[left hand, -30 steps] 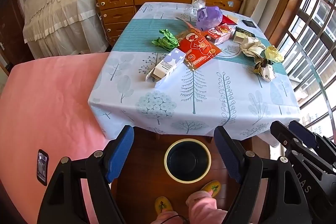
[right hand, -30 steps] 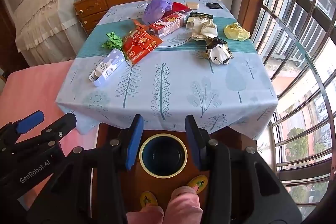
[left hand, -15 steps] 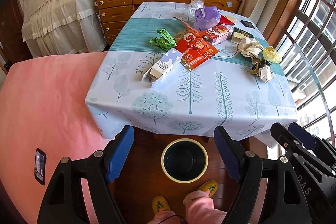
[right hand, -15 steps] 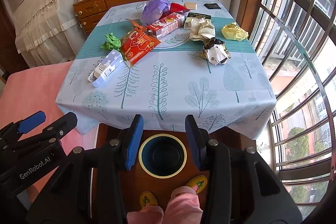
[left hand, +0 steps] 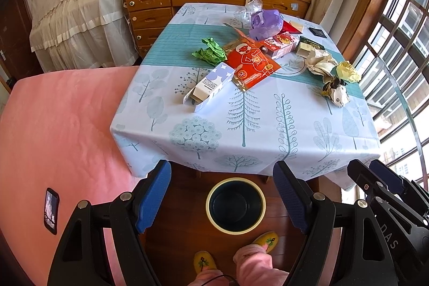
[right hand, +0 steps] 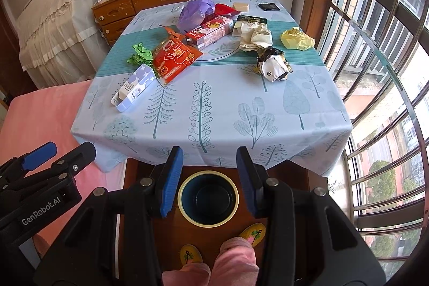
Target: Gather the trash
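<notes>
- The left gripper (left hand: 222,197) has its jaws spread wide and holds nothing; the right gripper (right hand: 209,180) is open more narrowly and also holds nothing. Both hang over the floor, short of the table (left hand: 268,133).
- The trash lies on the tablecloth, mostly across the far half; the bin (right hand: 208,201) stands on the floor just in front of the table's near edge, mouth up.
- The box (left hand: 207,86) is the nearest piece, toward the table's left side. Its long axis runs diagonally, the open end pointing to the near left and the far end touching the red packet (left hand: 250,65).
- Risk: a grip along that long axis would probably exceed the jaw span, so the fingers should close across the short width.
- Risk: lifting the box may drag the red packet, since the two overlap.
- Risk: the crumpled green paper (left hand: 210,51) and the black-and-white wad (right hand: 273,65) are light and springy, and may slip from a shallow pinch.
- Risk: a drop released too far out could miss the bin's mouth, which is partly tucked under the cloth's overhang.
</notes>
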`<state>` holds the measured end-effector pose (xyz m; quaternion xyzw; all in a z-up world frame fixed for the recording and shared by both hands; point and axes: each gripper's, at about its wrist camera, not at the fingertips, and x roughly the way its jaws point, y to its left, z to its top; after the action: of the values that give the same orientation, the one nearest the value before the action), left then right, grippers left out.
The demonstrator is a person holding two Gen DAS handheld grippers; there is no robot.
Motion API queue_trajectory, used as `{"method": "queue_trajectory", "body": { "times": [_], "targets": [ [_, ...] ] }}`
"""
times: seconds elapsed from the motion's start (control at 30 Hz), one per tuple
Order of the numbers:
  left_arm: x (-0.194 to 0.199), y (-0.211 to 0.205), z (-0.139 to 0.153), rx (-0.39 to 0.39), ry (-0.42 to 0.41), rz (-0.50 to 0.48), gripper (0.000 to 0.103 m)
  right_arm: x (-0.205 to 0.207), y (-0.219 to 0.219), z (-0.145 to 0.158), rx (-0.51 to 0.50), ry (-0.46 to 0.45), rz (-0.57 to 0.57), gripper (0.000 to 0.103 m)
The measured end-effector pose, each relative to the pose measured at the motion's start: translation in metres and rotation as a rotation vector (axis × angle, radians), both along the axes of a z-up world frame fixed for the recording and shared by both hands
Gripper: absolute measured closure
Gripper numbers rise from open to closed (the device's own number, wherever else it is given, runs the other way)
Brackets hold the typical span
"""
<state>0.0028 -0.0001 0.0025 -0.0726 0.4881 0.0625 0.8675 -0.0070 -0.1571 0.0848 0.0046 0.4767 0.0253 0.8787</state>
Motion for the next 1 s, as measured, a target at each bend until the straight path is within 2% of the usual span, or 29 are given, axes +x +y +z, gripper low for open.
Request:
{"method": "queue_trajectory", "body": {
  "times": [0.63,1.0],
  "targets": [
    [-0.001,0.0,0.0,0.002,0.0,-0.001,0.023,0.0,0.0,0.0,0.004,0.001,-0.001,0.065],
    [-0.009,-0.001,0.007,0.008,-0.02,-0.029,0.023,-0.015,0.0,0.008,0.013,-0.027,-0.036,0.065]
  ]
}}
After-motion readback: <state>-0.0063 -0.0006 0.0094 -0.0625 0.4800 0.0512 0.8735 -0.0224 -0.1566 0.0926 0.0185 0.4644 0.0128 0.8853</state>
